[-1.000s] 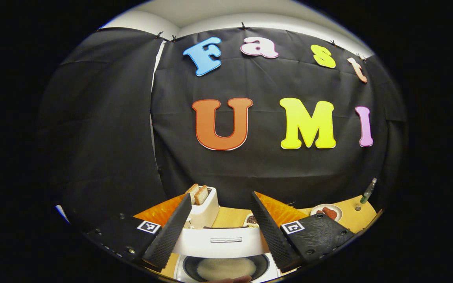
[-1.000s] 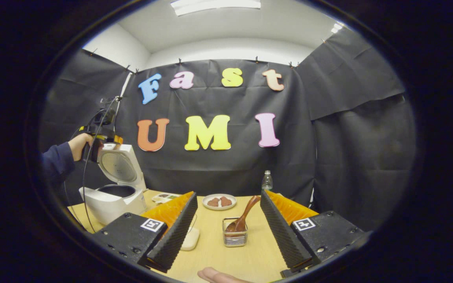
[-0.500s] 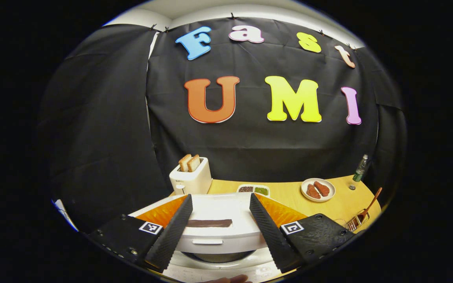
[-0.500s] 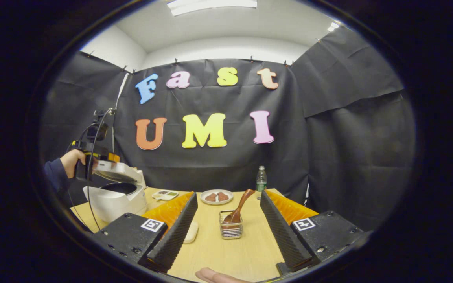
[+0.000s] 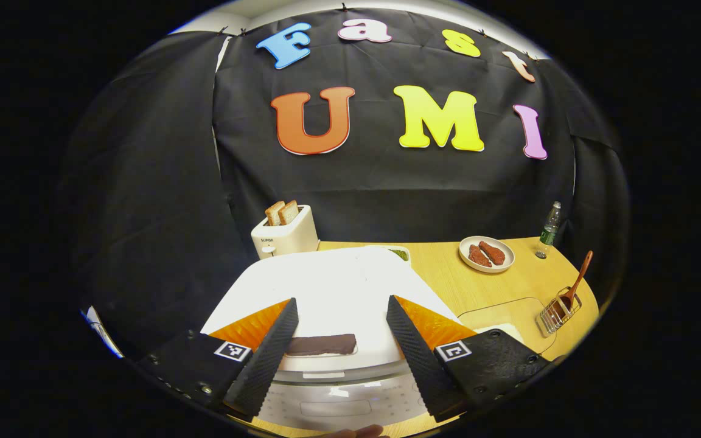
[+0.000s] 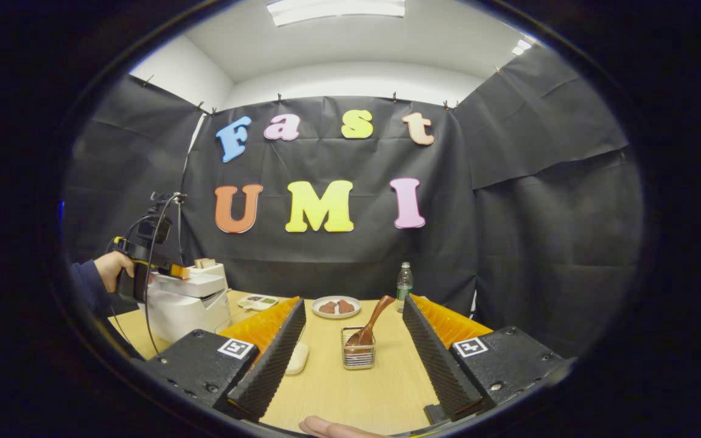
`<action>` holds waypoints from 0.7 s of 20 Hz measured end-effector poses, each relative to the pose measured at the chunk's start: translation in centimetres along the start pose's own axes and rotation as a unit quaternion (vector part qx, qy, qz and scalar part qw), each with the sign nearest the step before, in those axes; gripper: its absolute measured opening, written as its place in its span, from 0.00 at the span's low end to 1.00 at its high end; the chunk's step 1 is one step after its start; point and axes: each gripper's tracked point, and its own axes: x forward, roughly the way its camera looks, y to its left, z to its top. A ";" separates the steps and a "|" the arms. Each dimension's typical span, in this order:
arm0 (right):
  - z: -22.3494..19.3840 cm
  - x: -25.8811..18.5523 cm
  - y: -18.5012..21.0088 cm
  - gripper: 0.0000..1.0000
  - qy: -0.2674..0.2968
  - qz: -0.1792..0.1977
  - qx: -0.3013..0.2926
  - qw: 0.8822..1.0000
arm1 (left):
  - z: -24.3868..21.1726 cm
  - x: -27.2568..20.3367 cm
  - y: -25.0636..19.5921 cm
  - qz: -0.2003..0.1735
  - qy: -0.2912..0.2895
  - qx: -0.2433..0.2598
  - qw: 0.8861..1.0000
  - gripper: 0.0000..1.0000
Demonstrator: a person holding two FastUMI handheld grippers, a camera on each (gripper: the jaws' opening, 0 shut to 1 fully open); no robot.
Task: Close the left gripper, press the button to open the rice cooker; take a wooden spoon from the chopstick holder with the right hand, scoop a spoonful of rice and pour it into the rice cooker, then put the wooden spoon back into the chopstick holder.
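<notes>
On the left side of the worktop [image 6: 356, 389], the white rice cooker [image 6: 183, 298] is seen with its lid down. The left gripper [image 5: 339, 350] is held directly over that lid [image 5: 332, 286], its fingers [image 5: 265, 356] spread wide apart and gripping nothing; whether they touch the lid cannot be told. A dark strip [image 5: 320, 345] at the lid's near edge is framed between them. In the right gripper view, the same gripper [image 6: 165, 271] is seen held by a hand [image 6: 107, 267] at the cooker's top.

The right gripper [image 6: 353, 356] is held low over the near worktop, its fingers [image 6: 268, 365] likewise open and empty. Beyond and between them, the wire chopstick holder [image 6: 358, 356] stands with the wooden spoon [image 6: 372, 319] in it, the handle leaning to the right. A plate [image 6: 336, 306] of brown food and a bottle [image 6: 404, 281] are set farther back. A toaster [image 5: 283, 234] with two slices is placed behind the cooker.
</notes>
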 end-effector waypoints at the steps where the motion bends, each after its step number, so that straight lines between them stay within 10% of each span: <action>1: 0.0 0.0 0.2 1.00 0.001 0.000 0.000 1.000 | -0.5 0.0 -0.1 -0.002 0.005 0.001 1.000 0.95; 14: 0.5 -0.9 2.0 1.00 -0.006 0.008 -0.013 1.000 | -3.3 -1.8 0.2 -0.002 0.005 0.001 1.000 0.96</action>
